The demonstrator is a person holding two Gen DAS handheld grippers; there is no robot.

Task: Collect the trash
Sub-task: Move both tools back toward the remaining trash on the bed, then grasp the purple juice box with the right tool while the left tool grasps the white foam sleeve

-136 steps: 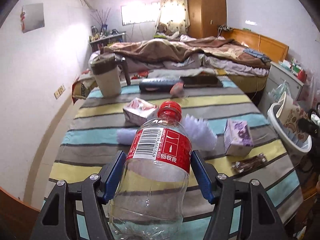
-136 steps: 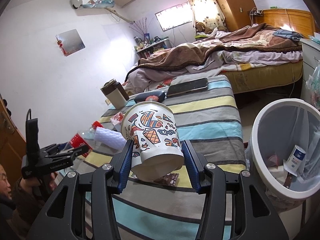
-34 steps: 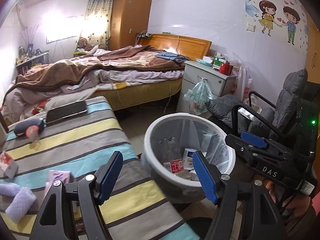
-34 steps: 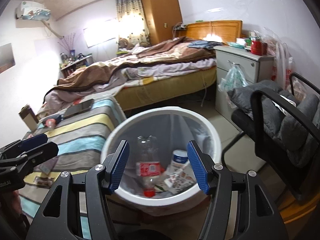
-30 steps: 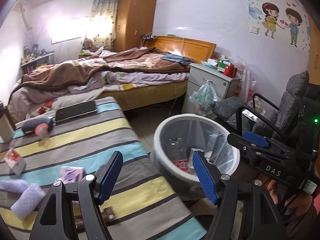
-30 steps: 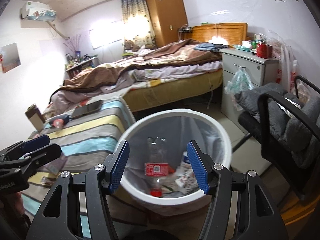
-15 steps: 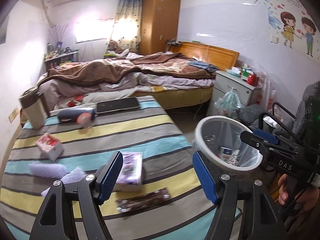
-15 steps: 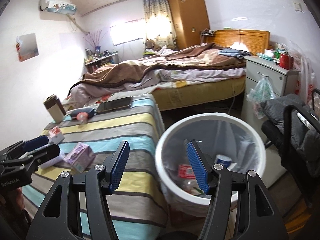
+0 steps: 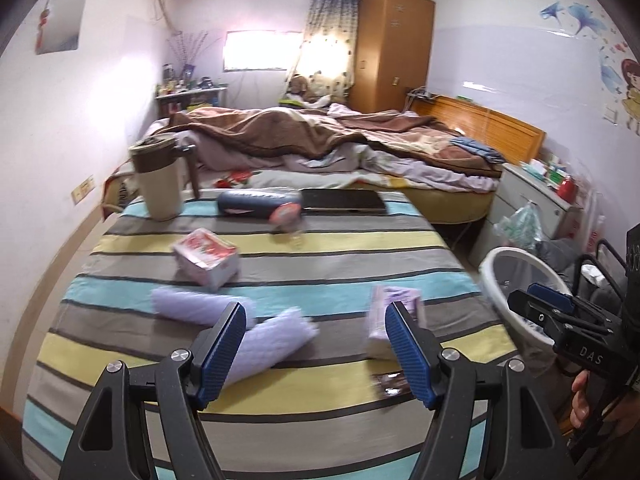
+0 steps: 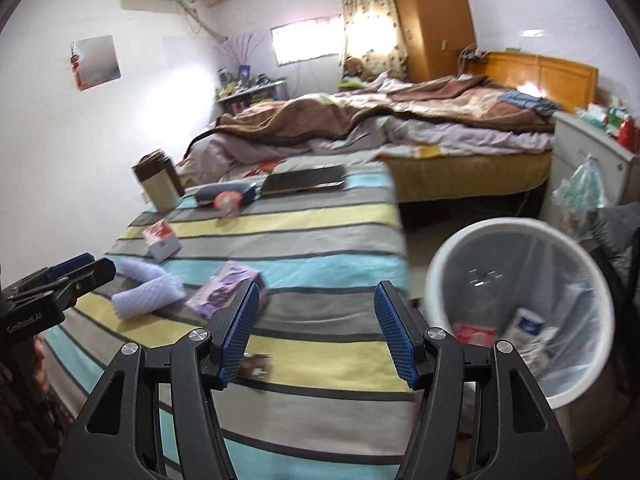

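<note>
left gripper point(image 9: 316, 344) spread wide, empty, above striped table point(image 9: 280, 240), foam rolls point(image 9: 272, 340)

My left gripper point(image 9: 318, 346): matt black plastic arms w/ shiny metal screws, blue pads point(image 9: 224, 344) ribbed, rubbery-looking. My right gripper point(image 10: 316, 334) same build, pads point(image 10: 394, 336) finely gridded. Tablecloth point(image 9: 340, 240) is woven cloth, matt, striped. Foam rolls point(image 9: 276, 342) pale lilac, dimpled, soft-looking. Tissue pack point(image 9: 386, 324) & red pack point(image 9: 206, 256) in thin glossy wrap, blurred. Wrapper point(image 10: 254, 366) dark, shiny foil or plastic, can't tell which. Bin point(image 10: 436, 280) smooth white plastic w/ thin see-through liner point(image 10: 560, 280), wrinkled. Mug point(image 9: 160, 180) smooth, satin beige w/ brown lid. Wardrobe point(image 9: 394, 48) & headboard point(image 10: 552, 70) varnished wood, semi-gloss. Blanket point(image 9: 280, 132) fuzzy brown cloth.
</note>
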